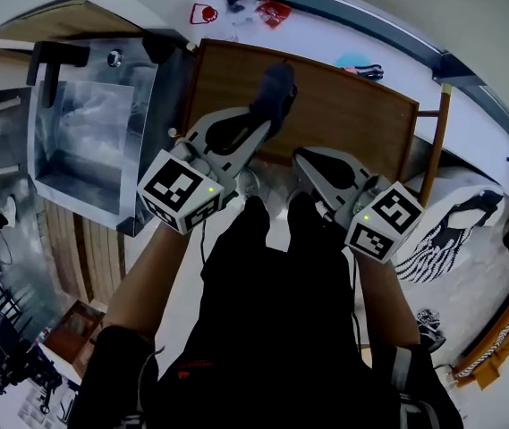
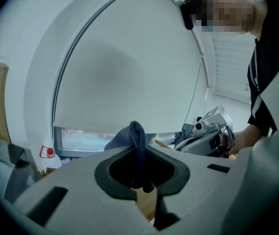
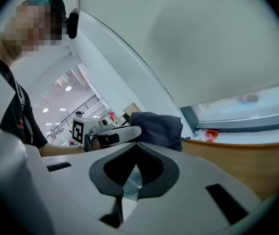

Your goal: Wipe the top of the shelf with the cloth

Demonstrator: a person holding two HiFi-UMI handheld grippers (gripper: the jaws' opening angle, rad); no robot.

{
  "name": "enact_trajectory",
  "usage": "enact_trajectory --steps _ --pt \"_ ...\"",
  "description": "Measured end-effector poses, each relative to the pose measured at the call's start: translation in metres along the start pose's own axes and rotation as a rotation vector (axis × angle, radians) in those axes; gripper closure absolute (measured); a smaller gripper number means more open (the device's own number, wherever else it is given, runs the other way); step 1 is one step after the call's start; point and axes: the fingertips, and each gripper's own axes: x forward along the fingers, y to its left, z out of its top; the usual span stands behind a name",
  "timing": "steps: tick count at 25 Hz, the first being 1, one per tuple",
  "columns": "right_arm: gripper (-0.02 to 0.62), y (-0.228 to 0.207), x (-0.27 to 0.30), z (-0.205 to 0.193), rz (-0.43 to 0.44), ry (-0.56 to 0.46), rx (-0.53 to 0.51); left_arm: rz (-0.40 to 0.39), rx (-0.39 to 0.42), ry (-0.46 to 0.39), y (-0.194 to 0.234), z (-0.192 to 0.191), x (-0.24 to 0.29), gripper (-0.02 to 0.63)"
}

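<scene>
The left tongs [image 1: 268, 120] are clenched on the dark cloth [image 1: 278, 86]. In the left gripper view, a narrow fold of the cloth [image 2: 137, 137] is pinched between the jaws, and the rest is bunched past the tips. The right tongs [image 1: 306, 159] are closed on nothing: in the right gripper view the jaws are met, with only a sliver of the background seen through the gap.

In the head view the cloth is held over the left part of the brown wooden shelf top [image 1: 348, 105], towards its far edge. Whether the cloth is pressed to the wood or carried just above it cannot be told. The right tongs are kept just beside the left, nearer the shelf's front edge. From the right gripper view the cloth [image 3: 160, 128] is seen as a rounded bundle at the end of the left tongs [image 3: 111, 137].

The wiping is judged to be at or near its start, with most of the wood yet to be covered. Several things could go wrong:
- Only a thin fold is gripped, so the cloth could be dragged out of the jaws by friction once it is pushed across the wood.
- Only a small patch would be touched by so tight a bundle, so strips could be missed.
- If the tips were pressed too low, the surface could be scraped by hard plastic.
- The small packets [image 1: 274, 11] on the white sill [image 1: 236, 27] behind the shelf could be knocked by an overlong stroke
</scene>
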Motion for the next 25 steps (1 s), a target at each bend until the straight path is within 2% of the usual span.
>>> enact_trajectory --steps 11,19,25 --pt "0.592 0.052 0.000 0.076 0.025 -0.084 -0.161 0.054 0.077 -0.130 -0.005 0.076 -0.053 0.554" --pt "0.592 0.092 -0.025 0.125 0.005 -0.156 -0.282 0.039 0.134 -0.222 -0.036 0.132 -0.080 0.554" --pt "0.592 0.112 -0.050 0.143 -0.012 -0.205 -0.322 0.014 0.179 -0.263 -0.066 0.162 -0.093 0.554"
